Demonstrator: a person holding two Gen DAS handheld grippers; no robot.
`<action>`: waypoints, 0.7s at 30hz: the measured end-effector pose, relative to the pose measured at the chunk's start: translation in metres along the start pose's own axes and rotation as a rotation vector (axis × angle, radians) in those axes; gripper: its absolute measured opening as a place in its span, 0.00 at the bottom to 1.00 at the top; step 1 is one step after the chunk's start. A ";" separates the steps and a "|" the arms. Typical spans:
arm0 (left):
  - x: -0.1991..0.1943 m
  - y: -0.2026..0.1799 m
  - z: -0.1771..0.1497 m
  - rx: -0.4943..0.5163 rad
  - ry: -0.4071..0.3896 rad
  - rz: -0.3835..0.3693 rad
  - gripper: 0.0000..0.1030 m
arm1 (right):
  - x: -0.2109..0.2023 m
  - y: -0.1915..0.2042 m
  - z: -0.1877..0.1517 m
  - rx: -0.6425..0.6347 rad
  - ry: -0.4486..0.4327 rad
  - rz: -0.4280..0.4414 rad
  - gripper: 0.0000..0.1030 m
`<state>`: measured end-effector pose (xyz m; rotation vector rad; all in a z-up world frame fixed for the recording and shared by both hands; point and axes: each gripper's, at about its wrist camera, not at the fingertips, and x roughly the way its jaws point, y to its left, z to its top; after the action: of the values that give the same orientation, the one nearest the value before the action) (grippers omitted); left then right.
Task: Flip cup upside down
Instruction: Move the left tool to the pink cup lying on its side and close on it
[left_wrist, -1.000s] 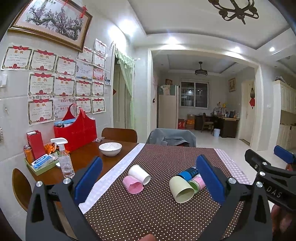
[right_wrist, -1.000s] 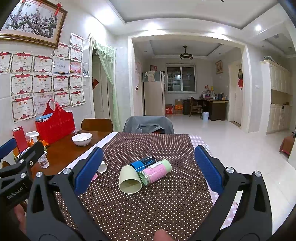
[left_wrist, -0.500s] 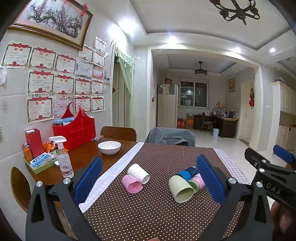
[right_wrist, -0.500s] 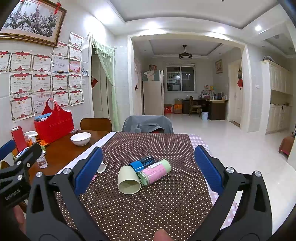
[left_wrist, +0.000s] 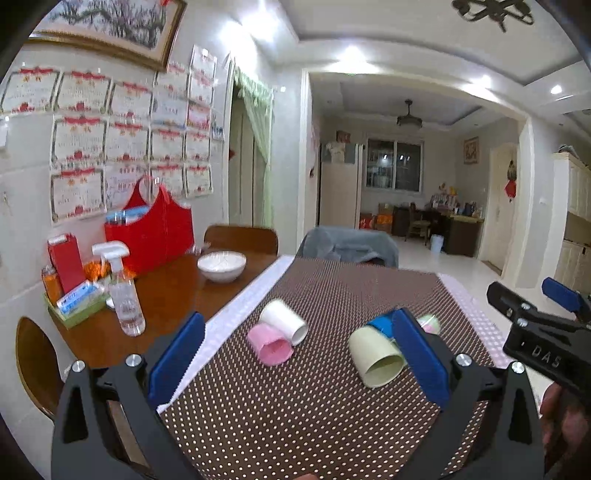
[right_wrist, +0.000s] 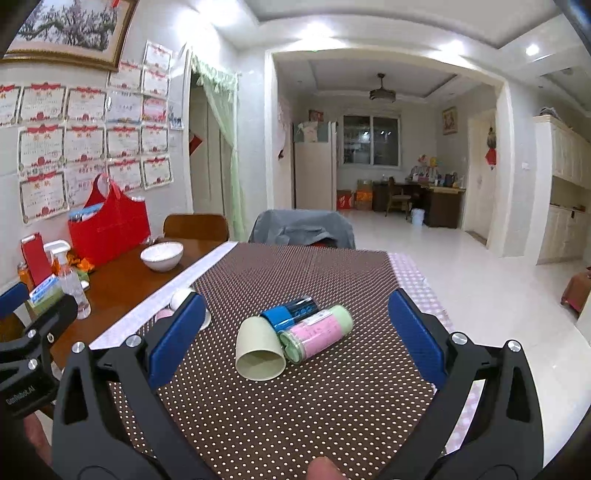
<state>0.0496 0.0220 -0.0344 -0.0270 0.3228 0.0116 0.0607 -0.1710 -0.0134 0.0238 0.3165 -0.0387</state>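
Three cups lie on their sides on the brown dotted tablecloth (left_wrist: 295, 406). A pink cup (left_wrist: 270, 346) and a white cup (left_wrist: 282, 320) lie together at the centre left. A pale green cup (left_wrist: 375, 356) lies to their right, mouth toward me; it also shows in the right wrist view (right_wrist: 259, 349). My left gripper (left_wrist: 299, 360) is open and empty, above the near cloth, short of the pink cup. My right gripper (right_wrist: 295, 338) is open and empty, short of the green cup.
A blue can (right_wrist: 290, 314) and a pink-and-green can (right_wrist: 316, 338) lie beside the green cup. A white bowl (left_wrist: 221, 265), a spray bottle (left_wrist: 123, 295), a red bag (left_wrist: 155, 229) and boxes stand on the bare wood at left. Chairs stand at the far end.
Both grippers have drifted slightly forward and left over the table. The cups have not moved. Both grippers stay open.
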 end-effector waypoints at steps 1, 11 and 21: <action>0.009 0.004 -0.002 -0.008 0.026 0.000 0.96 | 0.007 0.001 0.000 -0.005 0.014 0.004 0.94; 0.081 0.036 -0.018 -0.080 0.229 0.043 0.96 | 0.072 0.008 -0.001 -0.017 0.129 0.039 0.94; 0.169 0.042 -0.018 -0.105 0.378 0.075 0.96 | 0.133 0.008 -0.005 -0.027 0.233 0.043 0.94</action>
<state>0.2035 0.0650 -0.1066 -0.1224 0.7010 0.0986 0.1862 -0.1675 -0.0596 0.0081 0.5491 0.0109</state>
